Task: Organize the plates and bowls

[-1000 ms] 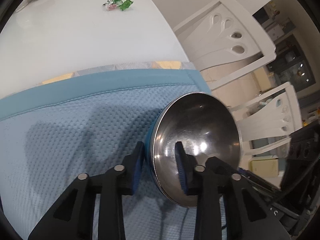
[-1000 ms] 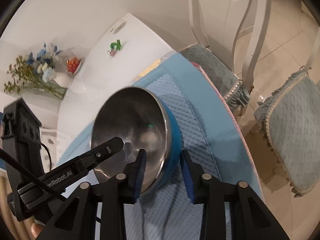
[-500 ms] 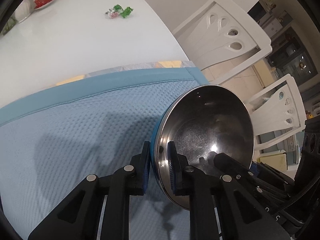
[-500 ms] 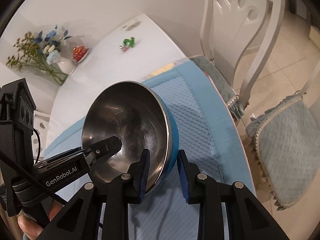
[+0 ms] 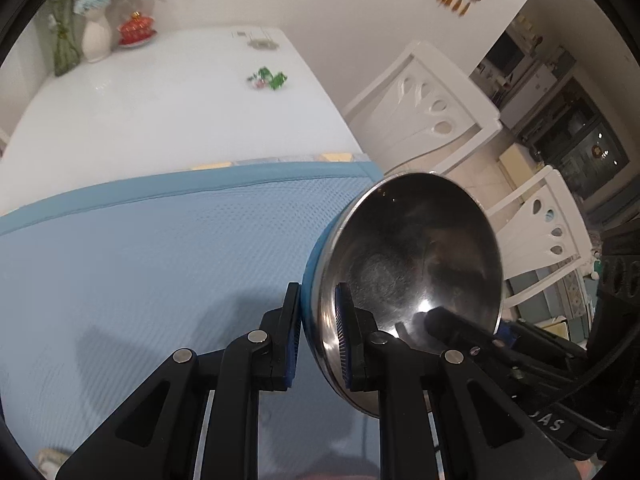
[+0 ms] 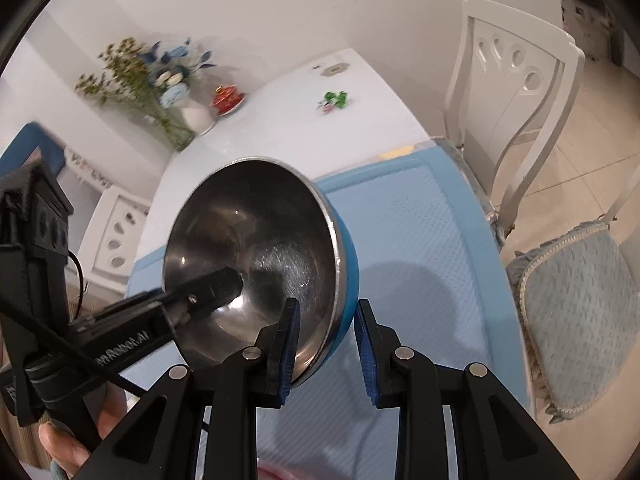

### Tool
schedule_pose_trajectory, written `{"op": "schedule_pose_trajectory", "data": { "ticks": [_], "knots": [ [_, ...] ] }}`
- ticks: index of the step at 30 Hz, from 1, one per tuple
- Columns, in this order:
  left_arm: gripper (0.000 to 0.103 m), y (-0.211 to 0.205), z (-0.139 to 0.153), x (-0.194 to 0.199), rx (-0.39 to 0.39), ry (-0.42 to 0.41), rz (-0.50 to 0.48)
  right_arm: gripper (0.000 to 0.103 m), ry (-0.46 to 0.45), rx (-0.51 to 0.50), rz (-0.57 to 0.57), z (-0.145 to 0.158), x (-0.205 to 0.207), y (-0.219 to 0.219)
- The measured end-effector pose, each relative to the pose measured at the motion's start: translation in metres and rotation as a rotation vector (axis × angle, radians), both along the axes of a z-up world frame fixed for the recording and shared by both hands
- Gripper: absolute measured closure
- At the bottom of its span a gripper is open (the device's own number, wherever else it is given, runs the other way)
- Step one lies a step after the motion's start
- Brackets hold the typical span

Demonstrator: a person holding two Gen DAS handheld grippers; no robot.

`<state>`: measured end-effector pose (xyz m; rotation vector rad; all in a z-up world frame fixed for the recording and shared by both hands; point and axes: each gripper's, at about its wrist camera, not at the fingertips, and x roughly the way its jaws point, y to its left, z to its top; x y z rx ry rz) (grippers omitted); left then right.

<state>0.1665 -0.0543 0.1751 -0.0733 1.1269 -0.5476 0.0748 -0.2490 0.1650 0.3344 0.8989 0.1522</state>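
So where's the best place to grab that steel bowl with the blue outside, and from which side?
By the rim wall, one finger inside and one outside. The bowl is wide and round with a thin lip, so only its edge fits between the jaws. The left gripper and right gripper pinch opposite sides, which likely keeps it steady.

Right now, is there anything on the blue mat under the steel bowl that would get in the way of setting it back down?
Nothing visible does. The steel bowl is pinched at its rim by the left gripper and right gripper, and the blue mat below shows only shadows.
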Motion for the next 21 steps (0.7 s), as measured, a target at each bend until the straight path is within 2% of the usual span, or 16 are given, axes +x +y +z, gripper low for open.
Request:
{"op": "schedule_pose_trajectory", "data": {
  "ticks": [7,12,21],
  "knots": [
    [0.090,0.026,0.023,-0.068,0.021,-0.065,0.020,0.076,0.035,0.025,0.071,0.000,-0.061,0.027],
    [0.090,0.042,0.030,-0.108,0.036,-0.088,0.052,0.076,0.026,0.019,0.113,0.005,-0.096,0.041],
    [0.088,0.075,0.032,-0.162,-0.035,-0.060,0.129,0.076,-0.043,-0.033,0.196,0.027,-0.133,0.058]
  ]
}}
